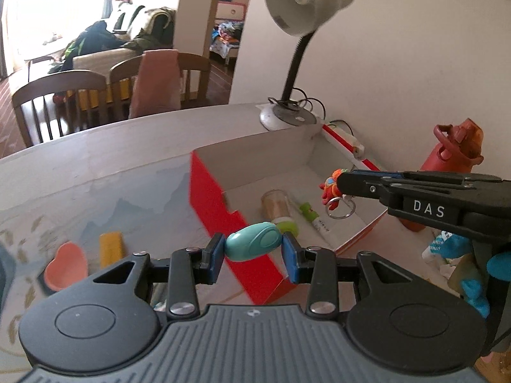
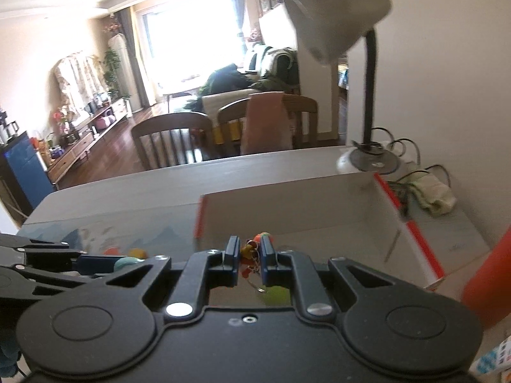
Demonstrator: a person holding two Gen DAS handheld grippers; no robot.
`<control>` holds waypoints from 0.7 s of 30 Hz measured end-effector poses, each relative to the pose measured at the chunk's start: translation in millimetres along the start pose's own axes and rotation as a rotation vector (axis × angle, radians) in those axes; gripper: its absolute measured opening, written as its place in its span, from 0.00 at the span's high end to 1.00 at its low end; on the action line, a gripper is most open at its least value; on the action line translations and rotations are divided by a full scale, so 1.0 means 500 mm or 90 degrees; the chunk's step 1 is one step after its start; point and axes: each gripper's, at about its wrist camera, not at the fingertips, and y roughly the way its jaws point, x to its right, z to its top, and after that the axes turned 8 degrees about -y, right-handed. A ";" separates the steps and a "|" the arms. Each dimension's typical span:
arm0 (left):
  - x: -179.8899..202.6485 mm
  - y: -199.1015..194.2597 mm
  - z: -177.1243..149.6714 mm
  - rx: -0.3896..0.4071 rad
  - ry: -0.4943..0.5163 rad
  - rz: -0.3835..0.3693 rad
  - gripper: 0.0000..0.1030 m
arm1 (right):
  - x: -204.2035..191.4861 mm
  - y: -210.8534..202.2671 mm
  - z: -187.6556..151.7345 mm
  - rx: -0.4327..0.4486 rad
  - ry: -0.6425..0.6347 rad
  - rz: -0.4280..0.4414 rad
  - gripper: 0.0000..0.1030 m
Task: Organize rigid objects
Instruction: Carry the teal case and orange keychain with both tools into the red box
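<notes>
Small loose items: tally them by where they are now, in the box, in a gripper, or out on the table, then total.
In the box: 2, jar and marker
In a gripper: 2, teal oval in the left gripper, keychain toy in the right gripper
On the table: 2, heart dish and yellow block
Total: 6

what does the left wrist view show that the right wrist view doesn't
Only the left wrist view shows the box's contents, a clear jar and a green-capped tube, plus the pink heart dish and yellow block on the table, and the red bottle's lid.

Only the right wrist view shows the blue cabinet and sideboard.

Both show the teal oval in the left gripper, the orange keychain toy in the right gripper, the red-edged box and the lamp.
</notes>
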 end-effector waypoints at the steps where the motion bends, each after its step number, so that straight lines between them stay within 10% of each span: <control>1: 0.008 0.013 0.004 -0.005 0.004 0.000 0.64 | 0.016 0.004 -0.002 -0.002 0.004 -0.004 0.89; 21: 0.104 0.302 0.102 -0.104 0.072 0.098 0.63 | 0.186 0.137 -0.054 -0.084 0.031 -0.036 0.89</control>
